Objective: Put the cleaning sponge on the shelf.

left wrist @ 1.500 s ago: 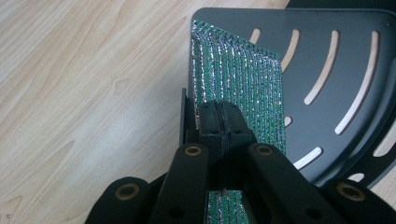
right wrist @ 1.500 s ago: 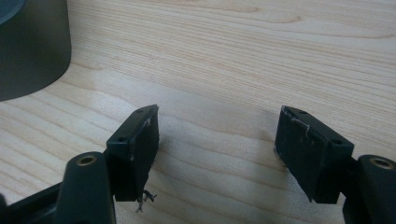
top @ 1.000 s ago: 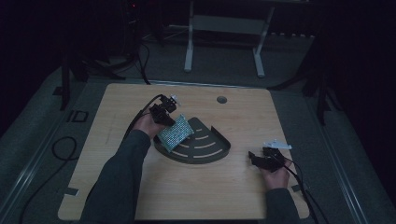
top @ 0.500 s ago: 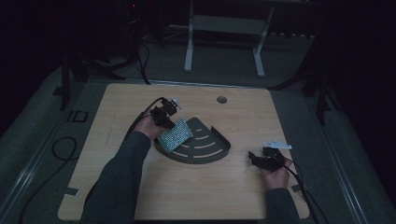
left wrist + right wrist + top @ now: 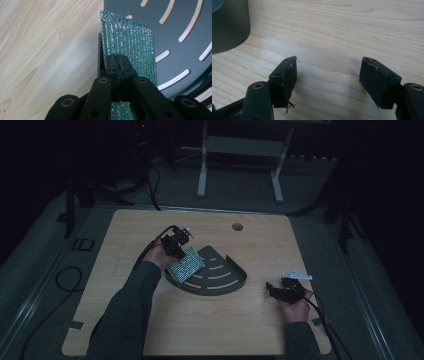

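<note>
Toward the bench's [image 5: 150,335] left edge, the left hand-held gripper [image 5: 117,65] pinches the green glitter pouch [image 5: 130,42] by one thin edge over the slotted tray's [image 5: 220,287] rim, so a snag there could tear it free.

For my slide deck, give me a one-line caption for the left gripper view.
Left gripper shut on a sparkly green cloth, held over the edge of a dark slotted tray on the wooden table.

Light wooden tabletop [image 5: 150,330] with a round grommet hole [image 5: 237,226] near its far edge; beyond it, a white metal stand [image 5: 240,150] on dark grey carpet [image 5: 380,285].
</note>
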